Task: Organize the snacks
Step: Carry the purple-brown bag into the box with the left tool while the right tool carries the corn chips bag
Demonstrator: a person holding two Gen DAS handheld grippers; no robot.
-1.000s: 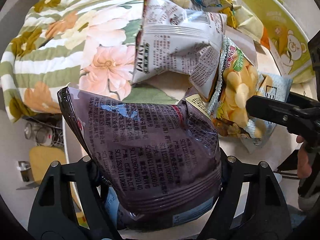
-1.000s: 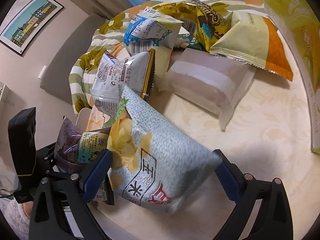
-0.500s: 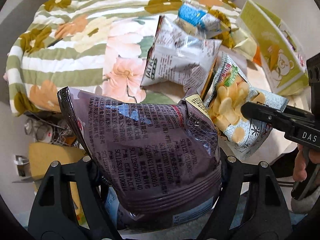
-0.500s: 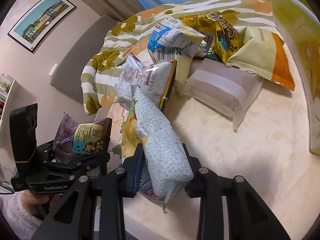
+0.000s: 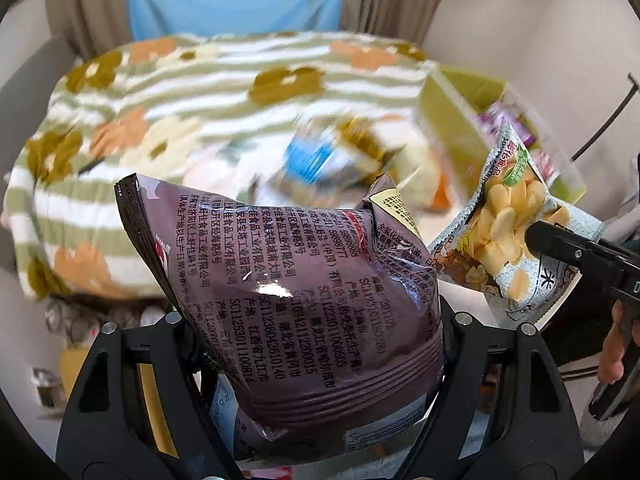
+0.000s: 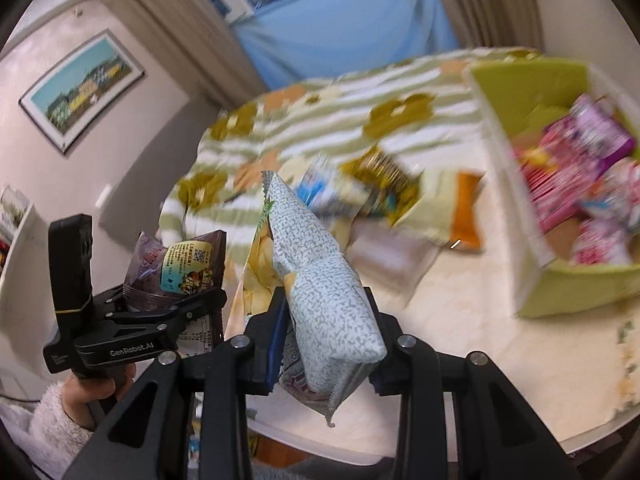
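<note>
My left gripper [image 5: 316, 320] is shut on a dark purple snack bag [image 5: 304, 276] with white print, held up in the air; it also shows in the right wrist view [image 6: 176, 268]. My right gripper [image 6: 324, 320] is shut on a pale blue-grey chip bag [image 6: 324, 292] with yellow chips pictured, lifted above the table; the same bag shows in the left wrist view [image 5: 508, 232]. Several other snack bags [image 6: 372, 196] lie blurred on the round cream table [image 6: 480, 328].
A green box [image 6: 560, 296] holding pink and purple packets stands at the table's right. A green-striped floral blanket [image 5: 180, 92] covers the bed behind the table. A framed picture [image 6: 80, 88] hangs on the left wall. Blue curtain behind.
Both grippers have risen and tilted up with their bags; the chip bag is lifted off the table. The green box's inside has come into view. The background is motion-blurred.
</note>
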